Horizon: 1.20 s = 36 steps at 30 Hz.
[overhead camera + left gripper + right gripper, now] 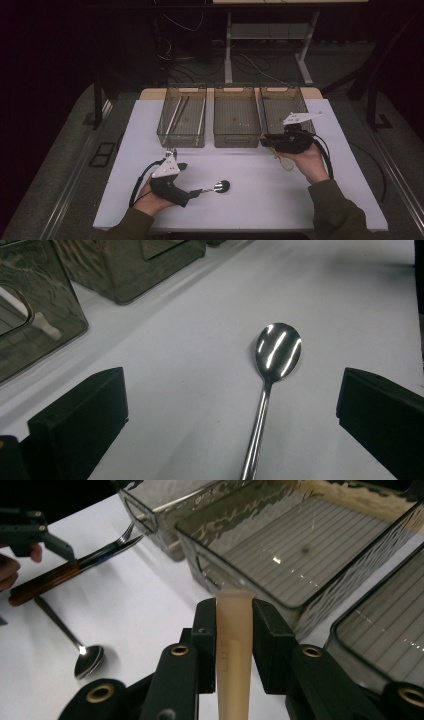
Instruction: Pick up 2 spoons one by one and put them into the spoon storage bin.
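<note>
Right gripper (235, 630) clamped on a beige handle (233, 645), held above the worktop (250, 200) at the right bin's (283, 102) front edge. Left gripper (232, 405) released, jaws straddling the spoon (276, 352) lying on the worktop near its front edge.

A lab test bench: white rectangular table (250, 195), 3 smoky plastic bins (236, 120), loose floor cables (250, 62), dark surroundings.
</note>
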Each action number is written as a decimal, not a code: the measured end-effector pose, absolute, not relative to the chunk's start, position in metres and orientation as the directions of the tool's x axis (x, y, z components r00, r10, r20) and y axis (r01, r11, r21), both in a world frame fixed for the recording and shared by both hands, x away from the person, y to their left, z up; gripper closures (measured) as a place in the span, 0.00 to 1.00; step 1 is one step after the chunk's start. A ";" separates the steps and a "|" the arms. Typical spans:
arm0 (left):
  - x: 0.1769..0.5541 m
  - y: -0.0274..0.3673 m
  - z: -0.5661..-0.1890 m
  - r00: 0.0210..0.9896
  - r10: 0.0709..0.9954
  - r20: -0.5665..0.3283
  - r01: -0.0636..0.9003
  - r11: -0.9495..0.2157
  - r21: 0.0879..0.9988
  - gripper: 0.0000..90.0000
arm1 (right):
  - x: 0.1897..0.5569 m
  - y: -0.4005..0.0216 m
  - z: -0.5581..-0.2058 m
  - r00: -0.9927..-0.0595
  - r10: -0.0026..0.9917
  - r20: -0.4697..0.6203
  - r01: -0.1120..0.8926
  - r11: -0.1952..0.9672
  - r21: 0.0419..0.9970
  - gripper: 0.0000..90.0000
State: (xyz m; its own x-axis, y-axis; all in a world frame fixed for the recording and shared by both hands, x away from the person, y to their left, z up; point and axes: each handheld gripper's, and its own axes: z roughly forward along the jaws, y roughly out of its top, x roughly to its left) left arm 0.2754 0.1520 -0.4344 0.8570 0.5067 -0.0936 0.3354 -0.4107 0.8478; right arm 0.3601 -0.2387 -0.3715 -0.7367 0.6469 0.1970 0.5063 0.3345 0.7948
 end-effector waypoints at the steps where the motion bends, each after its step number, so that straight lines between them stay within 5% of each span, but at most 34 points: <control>1: 0.275 0.152 -0.435 0.857 0.507 -0.093 0.336 -0.412 0.847 0.00 | 0.361 -0.237 -0.371 -0.735 0.647 0.202 0.507 0.326 0.798 0.82; 36: 0.275 0.152 -0.435 0.858 0.508 -0.080 0.332 -0.427 0.841 0.00 | 0.449 -0.202 -0.349 -0.653 0.714 0.252 0.568 0.242 0.787 0.82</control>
State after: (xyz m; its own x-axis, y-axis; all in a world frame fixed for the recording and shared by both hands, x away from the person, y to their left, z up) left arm 0.2752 0.1522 -0.4348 0.8576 0.5080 -0.0803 0.3315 -0.4268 0.8414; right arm 0.4490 -0.2022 -0.3492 -0.6530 0.7141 0.2521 0.5679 0.2416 0.7868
